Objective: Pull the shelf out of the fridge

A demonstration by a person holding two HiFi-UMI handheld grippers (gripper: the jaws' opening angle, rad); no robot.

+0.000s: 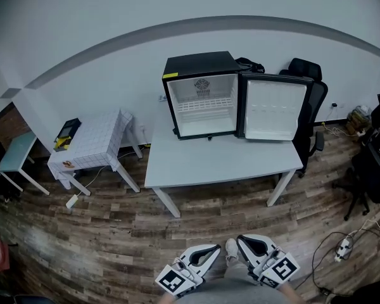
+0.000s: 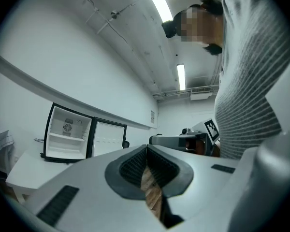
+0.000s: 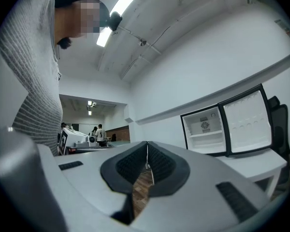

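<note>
A small black fridge (image 1: 202, 94) stands at the back of a white table (image 1: 221, 163), its door (image 1: 273, 109) swung open to the right. Inside, a white wire shelf (image 1: 205, 104) sits across the middle. The fridge also shows in the left gripper view (image 2: 67, 139) and in the right gripper view (image 3: 205, 132). My left gripper (image 1: 209, 253) and right gripper (image 1: 244, 246) are held close to my body at the bottom edge, far from the table. Both are shut with nothing between the pads (image 2: 146, 166) (image 3: 147, 163).
A low table with a checked cloth (image 1: 92, 141) stands left of the white table, a teal side table (image 1: 16, 152) further left. A black office chair (image 1: 310, 106) sits behind the fridge door. Cables and a power strip (image 1: 342, 246) lie on the wooden floor at right.
</note>
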